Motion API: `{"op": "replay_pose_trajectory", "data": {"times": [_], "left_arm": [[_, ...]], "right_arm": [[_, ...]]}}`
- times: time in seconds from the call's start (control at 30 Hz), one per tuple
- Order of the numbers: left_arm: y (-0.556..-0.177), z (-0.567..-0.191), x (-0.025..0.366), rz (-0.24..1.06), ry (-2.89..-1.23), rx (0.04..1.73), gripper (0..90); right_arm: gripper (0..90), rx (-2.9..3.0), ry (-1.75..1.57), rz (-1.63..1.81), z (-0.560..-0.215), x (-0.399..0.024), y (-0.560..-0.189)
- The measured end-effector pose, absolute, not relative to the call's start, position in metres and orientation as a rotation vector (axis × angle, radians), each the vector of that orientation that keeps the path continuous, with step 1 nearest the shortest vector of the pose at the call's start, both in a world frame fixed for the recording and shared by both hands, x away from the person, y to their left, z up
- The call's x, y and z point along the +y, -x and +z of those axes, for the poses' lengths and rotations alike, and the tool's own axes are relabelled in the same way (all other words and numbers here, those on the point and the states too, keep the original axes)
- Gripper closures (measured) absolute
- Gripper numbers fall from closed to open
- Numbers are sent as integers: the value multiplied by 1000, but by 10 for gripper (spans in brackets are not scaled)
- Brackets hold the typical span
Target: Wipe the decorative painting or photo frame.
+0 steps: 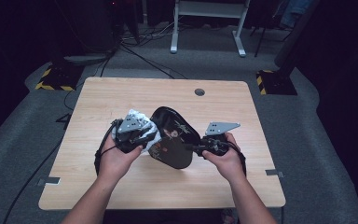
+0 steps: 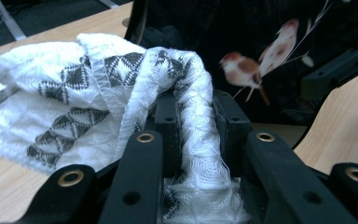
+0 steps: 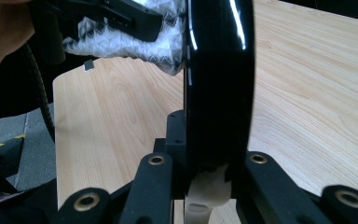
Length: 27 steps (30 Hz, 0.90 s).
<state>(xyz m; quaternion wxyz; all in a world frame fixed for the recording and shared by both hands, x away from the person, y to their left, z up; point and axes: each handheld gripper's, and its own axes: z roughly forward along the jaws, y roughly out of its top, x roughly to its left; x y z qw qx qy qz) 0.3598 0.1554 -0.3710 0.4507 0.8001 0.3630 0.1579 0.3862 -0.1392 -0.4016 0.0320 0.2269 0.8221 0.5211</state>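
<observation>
Right, your right gripper [image 1: 199, 148] has its jaws clamped on the near right rim of the black lacquered tray [image 1: 173, 135], tipping it up on edge over the middle of the wooden table [image 1: 121, 93], so its painted face turns left toward your other hand. Your left gripper [image 1: 140, 138] is pinched tight on a fold of the white patterned cloth [image 2: 74, 88], bunched just left of the tray and touching it. That looks like a wiping setup: one hand steadies, the other rubs.
</observation>
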Motion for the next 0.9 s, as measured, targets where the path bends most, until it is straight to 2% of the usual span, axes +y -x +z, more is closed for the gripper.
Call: {"op": "replay_pose_trajectory", "data": {"times": [0.67,0.9], "left_arm": [[-359,-320,136,435,-1922,772,751],[-357,-324,129,476,-1952,742,753]], "right_arm": [[806,2544,-694,1562,-400,-138,-384],[805,2543,-692,1556,-399,-137,-384]]}}
